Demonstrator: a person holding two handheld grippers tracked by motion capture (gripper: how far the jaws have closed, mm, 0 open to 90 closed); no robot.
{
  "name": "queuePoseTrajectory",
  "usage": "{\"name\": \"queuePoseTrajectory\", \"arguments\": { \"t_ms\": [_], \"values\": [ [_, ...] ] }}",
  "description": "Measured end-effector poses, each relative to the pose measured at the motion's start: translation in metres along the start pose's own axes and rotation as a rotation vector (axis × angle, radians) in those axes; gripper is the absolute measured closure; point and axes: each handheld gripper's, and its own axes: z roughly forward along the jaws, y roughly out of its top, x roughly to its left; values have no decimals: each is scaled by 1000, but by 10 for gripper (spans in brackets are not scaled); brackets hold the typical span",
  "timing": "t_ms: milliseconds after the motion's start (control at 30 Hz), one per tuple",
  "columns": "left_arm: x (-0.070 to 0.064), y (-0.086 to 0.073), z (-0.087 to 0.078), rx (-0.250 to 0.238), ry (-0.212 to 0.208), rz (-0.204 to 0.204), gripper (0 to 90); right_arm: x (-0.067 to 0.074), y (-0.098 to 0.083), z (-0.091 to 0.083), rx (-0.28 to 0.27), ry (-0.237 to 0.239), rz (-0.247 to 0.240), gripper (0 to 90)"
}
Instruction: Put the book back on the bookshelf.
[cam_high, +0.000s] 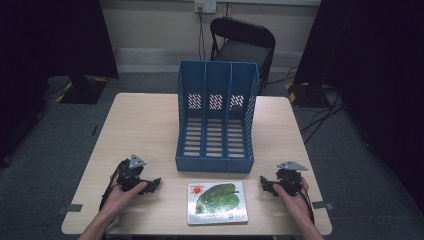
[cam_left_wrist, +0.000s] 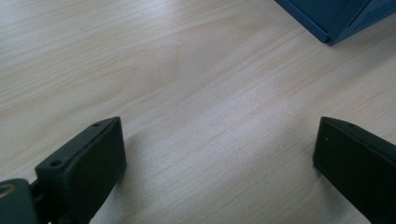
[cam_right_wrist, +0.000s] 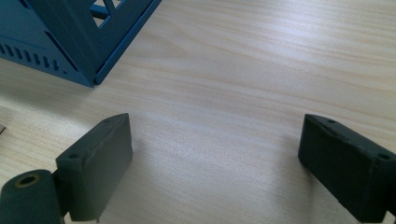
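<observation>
Green-leaf picture book (cam_high: 217, 202) lies flat at near edge of the light wood surface (cam_high: 140, 120), just in front of the blue 3-slot file rack (cam_high: 216, 117), not touching it. Left gripper (cam_high: 151, 185) rests on surface left of book, jaws wide open w/ nothing between. Right gripper (cam_high: 266, 184) sits right of book, jaws also spread, empty. Both near book, apart from it.

Book (cam_high: 217, 202) before file rack (cam_high: 216, 117) on table (cam_high: 140, 125), tongs either side
</observation>
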Motion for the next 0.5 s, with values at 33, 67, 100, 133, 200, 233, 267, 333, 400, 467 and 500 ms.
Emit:
{"name": "queuePoseTrajectory", "arguments": {
  "t_ms": [33, 67, 100, 133, 200, 233, 267, 333, 400, 467, 500],
  "values": [
    [0, 0, 0, 0, 0, 0, 41, 0, 0, 0, 0, 0, 0, 91],
    [0, 0, -1, 0, 1, -11, 41, 0, 0, 0, 0, 0, 0, 91],
    [0, 1, -1, -4, 10, -22, 62, 0, 0, 0, 0, 0, 0, 91],
    [0, 1, -2, 2, 15, -24, 85, 0, 0, 0, 0, 0, 0, 91],
    [1, 2, -3, 6, 11, -22, 134, 0, 0, 0, 0, 0, 0, 91],
    [1, 2, -4, 7, 9, -23, 134, 0, 0, 0, 0, 0, 0, 91],
    [1, 2, -5, 6, 4, -23, 158, 0, 0, 0, 0, 2, 0, 92],
    [0, 3, -5, 19, -16, -12, 165, -1, 0, -1, 1, 10, -8, 96],
    [-1, 4, -6, 17, -31, -20, 170, -1, 0, -1, 3, 14, -11, 101],
    [-4, 6, -9, -1, -53, -28, 201, -1, 0, -2, 8, 18, -5, 129],
    [-6, 6, -11, -14, -63, -29, 212, -1, 1, -3, 8, 24, -2, 135]
  ]
}}
